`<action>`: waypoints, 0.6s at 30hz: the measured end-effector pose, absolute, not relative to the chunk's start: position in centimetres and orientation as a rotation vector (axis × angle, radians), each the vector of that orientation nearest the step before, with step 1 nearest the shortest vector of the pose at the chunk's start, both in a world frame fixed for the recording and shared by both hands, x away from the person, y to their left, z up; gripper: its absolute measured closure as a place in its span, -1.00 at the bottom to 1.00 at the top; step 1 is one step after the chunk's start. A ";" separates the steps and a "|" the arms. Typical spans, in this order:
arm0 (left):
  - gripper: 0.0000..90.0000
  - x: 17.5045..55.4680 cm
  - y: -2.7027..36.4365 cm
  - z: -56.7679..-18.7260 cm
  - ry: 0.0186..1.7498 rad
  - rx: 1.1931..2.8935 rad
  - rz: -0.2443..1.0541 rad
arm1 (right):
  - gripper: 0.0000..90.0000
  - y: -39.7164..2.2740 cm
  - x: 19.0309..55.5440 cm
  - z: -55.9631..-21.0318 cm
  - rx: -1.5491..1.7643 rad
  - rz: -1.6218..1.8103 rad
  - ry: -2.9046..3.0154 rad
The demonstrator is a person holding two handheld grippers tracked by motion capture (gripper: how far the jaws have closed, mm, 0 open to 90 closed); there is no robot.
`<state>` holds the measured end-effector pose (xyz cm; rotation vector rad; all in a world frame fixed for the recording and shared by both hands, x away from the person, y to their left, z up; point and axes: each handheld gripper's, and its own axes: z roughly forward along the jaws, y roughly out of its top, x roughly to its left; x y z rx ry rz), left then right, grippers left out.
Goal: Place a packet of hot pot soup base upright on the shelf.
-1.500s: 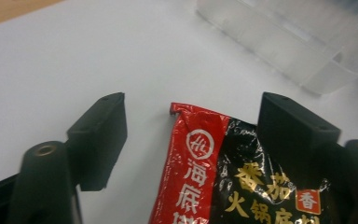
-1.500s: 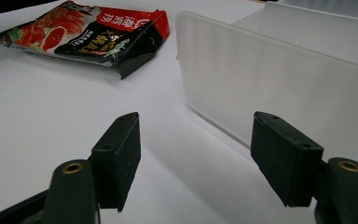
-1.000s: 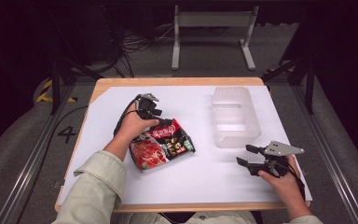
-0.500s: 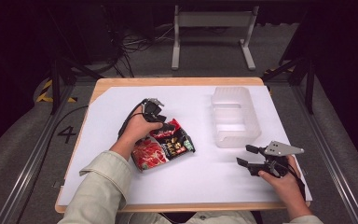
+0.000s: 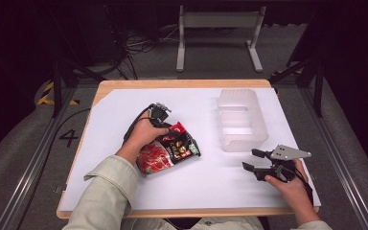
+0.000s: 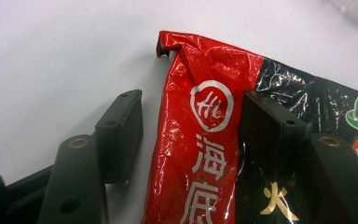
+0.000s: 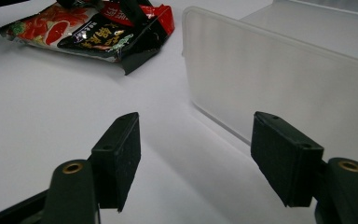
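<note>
The left tool [image 6: 189,135] stood open astride the crinkly red seam of the seasoning packet [image 6: 205,140]: light, slippery film, best pinched there. The right tool [image 7: 196,158] gaped empty.

A grey metal stand [image 5: 219,29] and tangled cables [image 5: 139,45] lie beyond the table [image 5: 182,84].

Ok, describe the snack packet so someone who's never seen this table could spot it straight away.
On the white-covered table, look left of the clear plastic bin, under the left gripper. The snack packet lies flat there. It is the one colourful thing, glossy red and black with white characters.
</note>
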<state>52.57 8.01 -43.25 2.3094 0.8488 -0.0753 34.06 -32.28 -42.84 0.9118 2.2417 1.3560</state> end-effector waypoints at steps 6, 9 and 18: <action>0.24 52.2 7.6 -43.1 0.838 2.349 -0.027 | -0.27 -32.3 34.1 -42.8 0.911 1.357 2.243; 0.53 52.2 7.7 -43.1 0.861 2.344 -0.036 | -0.27 -32.2 34.1 -42.8 0.909 1.360 2.243; 0.93 52.0 8.1 -42.8 0.854 2.331 0.001 | -0.27 -32.2 34.1 -42.8 0.905 1.360 2.246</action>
